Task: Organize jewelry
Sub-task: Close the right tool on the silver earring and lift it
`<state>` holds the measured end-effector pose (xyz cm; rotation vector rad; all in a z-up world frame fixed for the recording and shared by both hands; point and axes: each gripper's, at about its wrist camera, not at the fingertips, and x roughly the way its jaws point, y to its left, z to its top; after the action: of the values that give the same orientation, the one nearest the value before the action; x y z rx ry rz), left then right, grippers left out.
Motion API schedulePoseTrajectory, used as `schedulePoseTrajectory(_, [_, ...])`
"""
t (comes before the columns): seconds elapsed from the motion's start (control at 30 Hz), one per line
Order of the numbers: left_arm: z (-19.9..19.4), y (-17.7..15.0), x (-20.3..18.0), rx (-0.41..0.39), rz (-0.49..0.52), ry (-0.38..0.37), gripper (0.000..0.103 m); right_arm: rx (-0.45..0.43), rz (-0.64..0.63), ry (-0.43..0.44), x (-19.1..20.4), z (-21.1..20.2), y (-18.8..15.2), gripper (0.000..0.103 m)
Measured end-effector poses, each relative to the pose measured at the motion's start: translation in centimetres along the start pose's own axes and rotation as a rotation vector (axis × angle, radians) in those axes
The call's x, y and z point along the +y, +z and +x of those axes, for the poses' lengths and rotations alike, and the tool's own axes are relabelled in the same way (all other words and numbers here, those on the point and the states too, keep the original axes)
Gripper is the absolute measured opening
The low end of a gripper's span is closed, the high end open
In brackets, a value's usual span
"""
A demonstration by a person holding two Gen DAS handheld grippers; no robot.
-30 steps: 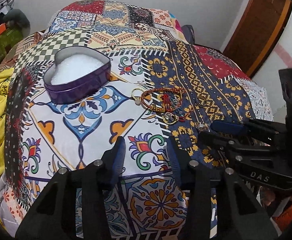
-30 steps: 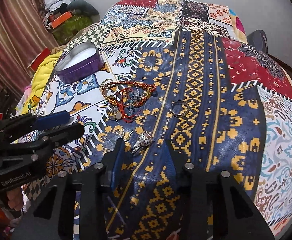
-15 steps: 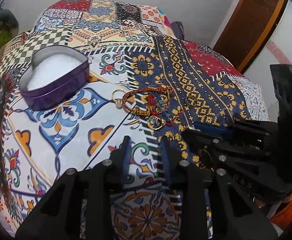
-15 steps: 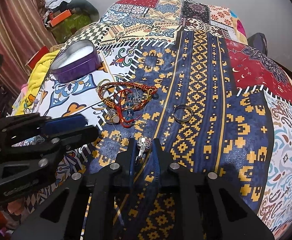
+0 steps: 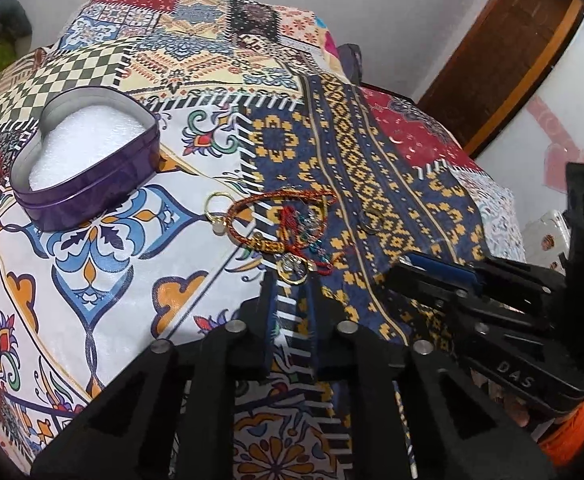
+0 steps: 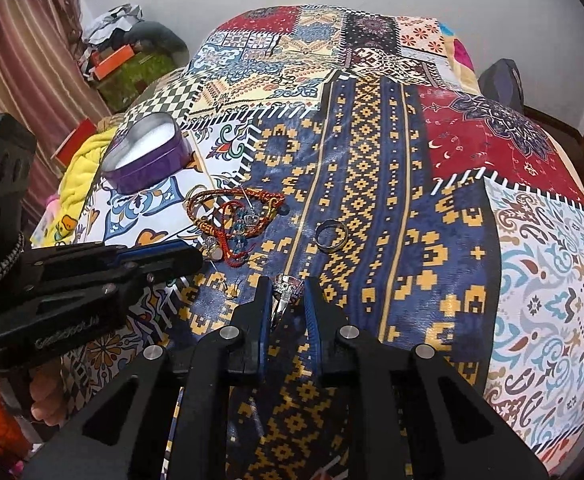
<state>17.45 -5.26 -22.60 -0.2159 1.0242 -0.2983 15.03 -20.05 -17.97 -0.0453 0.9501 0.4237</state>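
Left gripper (image 5: pixel 290 300) is narrowing, still holding nothing, nosing up to the tangled bracelets (image 5: pixel 284 220); the heart-shaped tin (image 5: pixel 88 160) is waiting, unfilled. Right gripper (image 6: pixel 288 300) is easing apart again around the silver ring (image 6: pixel 288 285), grip looking unsettled.

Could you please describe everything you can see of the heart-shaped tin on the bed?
The heart-shaped tin is open, with no lid in view. Its outer wall is glossy purple metal, its inner rim silvery, and white foam-like padding fills it; no jewelry lies inside. It sits flat on the patterned bedspread, beyond and apart from the tangled bracelets. Neither gripper touches it.
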Motion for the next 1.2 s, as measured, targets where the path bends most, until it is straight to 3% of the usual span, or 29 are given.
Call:
schedulePoseTrajectory(0.8, [2.3, 1.4, -1.3, -0.004, 0.048, 0.013, 0.006, -0.001, 0.026, 0.017, -0.6, -0.1, -0.3, 0.015])
schedulePoseTrajectory(1.2, [-2.8, 1.6, -1.1, -0.113, 0.028, 0.01, 0.006, -0.04, 0.032, 0.011, -0.4, -1.6, 0.4, 0.014])
